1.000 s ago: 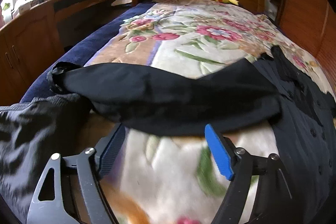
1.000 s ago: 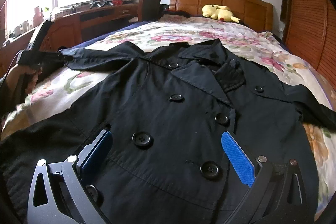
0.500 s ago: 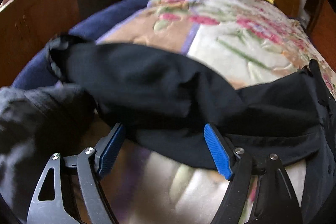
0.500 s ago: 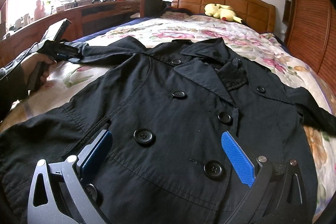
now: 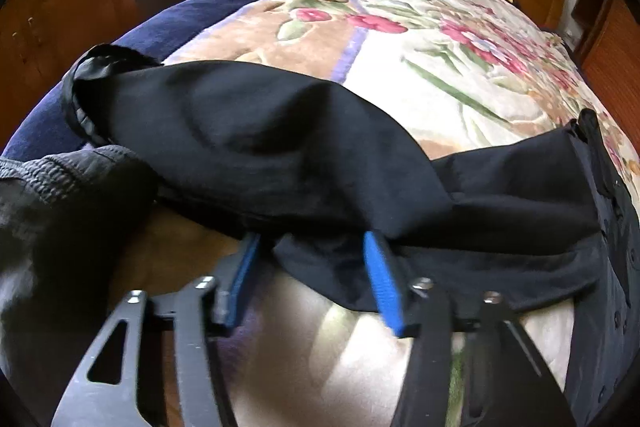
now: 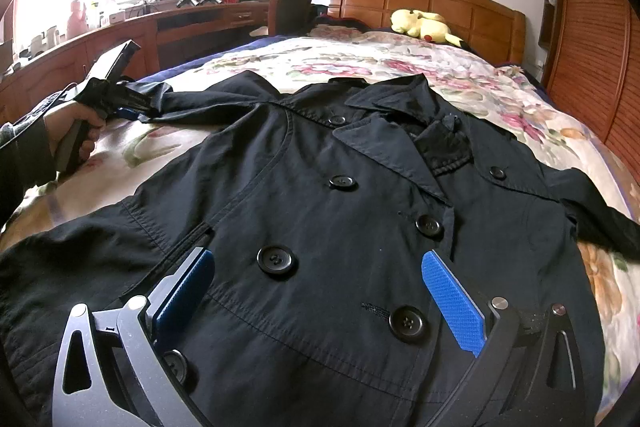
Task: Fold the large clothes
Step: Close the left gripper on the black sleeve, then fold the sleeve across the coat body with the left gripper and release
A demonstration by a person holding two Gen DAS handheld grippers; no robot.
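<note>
Black double-breasted coat [image 6: 320, 211] lies face-up across bed [image 6: 420, 67]. Left gripper [image 5: 312, 247], jaws spread w/ sleeve [image 5: 248, 131] edge between them, sleeve running crosswise. Right gripper [image 6: 320, 287] hovers released over coat front; left nearer sleeve.

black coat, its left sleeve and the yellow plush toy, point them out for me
black coat [image 6: 320, 211], right wrist view, front panel between the buttons
left sleeve [image 5: 248, 131], left wrist view, mid-sleeve fabric
yellow plush toy [image 6: 420, 23], right wrist view, its body

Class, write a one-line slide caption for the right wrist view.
Open right gripper hovers over a buttoned black double-breasted coat spread on a floral bedspread.
</note>
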